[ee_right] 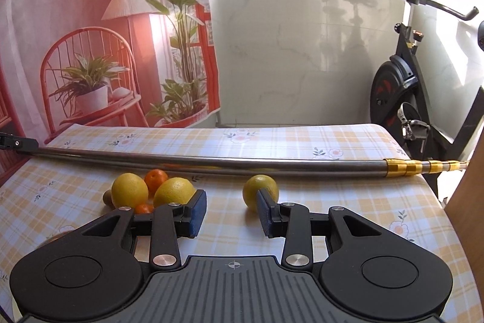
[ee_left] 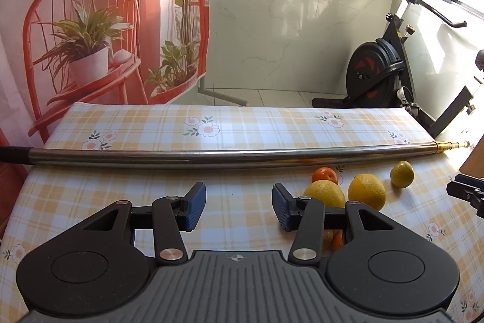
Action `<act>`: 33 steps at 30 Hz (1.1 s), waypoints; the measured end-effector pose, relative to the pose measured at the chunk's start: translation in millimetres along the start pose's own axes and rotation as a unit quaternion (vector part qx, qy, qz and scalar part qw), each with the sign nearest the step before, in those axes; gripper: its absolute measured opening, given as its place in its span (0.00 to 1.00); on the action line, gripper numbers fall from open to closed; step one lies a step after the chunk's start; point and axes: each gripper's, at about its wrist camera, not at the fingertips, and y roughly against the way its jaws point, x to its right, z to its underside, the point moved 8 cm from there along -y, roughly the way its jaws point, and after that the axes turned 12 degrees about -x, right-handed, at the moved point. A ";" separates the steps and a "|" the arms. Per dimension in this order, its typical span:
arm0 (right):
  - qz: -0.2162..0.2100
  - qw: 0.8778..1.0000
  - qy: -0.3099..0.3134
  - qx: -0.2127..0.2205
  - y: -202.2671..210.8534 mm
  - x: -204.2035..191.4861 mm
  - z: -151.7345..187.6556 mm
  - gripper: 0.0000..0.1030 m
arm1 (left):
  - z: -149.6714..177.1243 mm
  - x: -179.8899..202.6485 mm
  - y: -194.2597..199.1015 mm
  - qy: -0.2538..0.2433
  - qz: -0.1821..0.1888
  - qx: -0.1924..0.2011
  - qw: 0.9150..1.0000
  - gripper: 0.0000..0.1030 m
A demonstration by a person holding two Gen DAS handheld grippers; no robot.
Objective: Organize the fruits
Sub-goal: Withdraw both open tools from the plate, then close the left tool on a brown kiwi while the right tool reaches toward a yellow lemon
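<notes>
Several fruits lie on the checked tablecloth (ee_left: 236,217). In the left wrist view two yellow citrus fruits (ee_left: 366,191) sit side by side, a small orange (ee_left: 324,175) behind them and a greenish citrus (ee_left: 401,174) apart to the right. My left gripper (ee_left: 239,209) is open and empty, left of the fruits. In the right wrist view the greenish citrus (ee_right: 257,192) lies just beyond my open, empty right gripper (ee_right: 231,212). The two yellow fruits (ee_right: 129,190), the orange (ee_right: 155,180), a small orange (ee_right: 143,208) and a kiwi (ee_right: 108,199) lie to its left.
A long steel pole (ee_left: 230,158) with a gold tip lies across the table behind the fruits; it also shows in the right wrist view (ee_right: 211,164). An exercise bike (ee_left: 381,71) stands beyond the table's far right corner. A printed backdrop (ee_left: 90,20) hangs at the left.
</notes>
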 end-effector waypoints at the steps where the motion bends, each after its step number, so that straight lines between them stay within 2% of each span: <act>1: 0.001 1.000 0.000 -0.001 -2.1 0.1 -0.9 0.33 | -1.0 1.3 -7.7 0.000 -0.002 -0.009 1.000 0.49; 4: 0.003 1.000 0.000 0.000 -6.5 1.1 -6.7 0.33 | -3.3 3.6 -31.2 0.012 0.019 -0.035 0.999 0.47; 8: 0.004 1.000 -0.003 0.001 -11.5 6.8 -14.4 0.33 | -0.8 14.2 -58.8 0.012 0.054 -0.064 0.996 0.36; 10: 0.005 1.000 -0.005 -0.001 -14.1 9.8 -15.0 0.33 | 1.7 18.4 -68.8 -0.001 0.051 -0.068 0.996 0.34; 16: -0.003 1.000 -0.025 -0.013 -25.3 17.6 -9.1 0.33 | 12.0 37.3 -86.3 -0.088 0.032 -0.073 0.993 0.34; 23: -0.003 0.999 -0.036 -0.023 -34.0 26.9 -4.7 0.33 | 18.0 41.1 -97.9 -0.083 0.070 -0.094 0.990 0.35; 33: -0.004 0.999 -0.040 -0.030 -39.6 29.9 -2.0 0.33 | 10.6 48.4 -104.0 -0.107 0.060 -0.090 0.988 0.34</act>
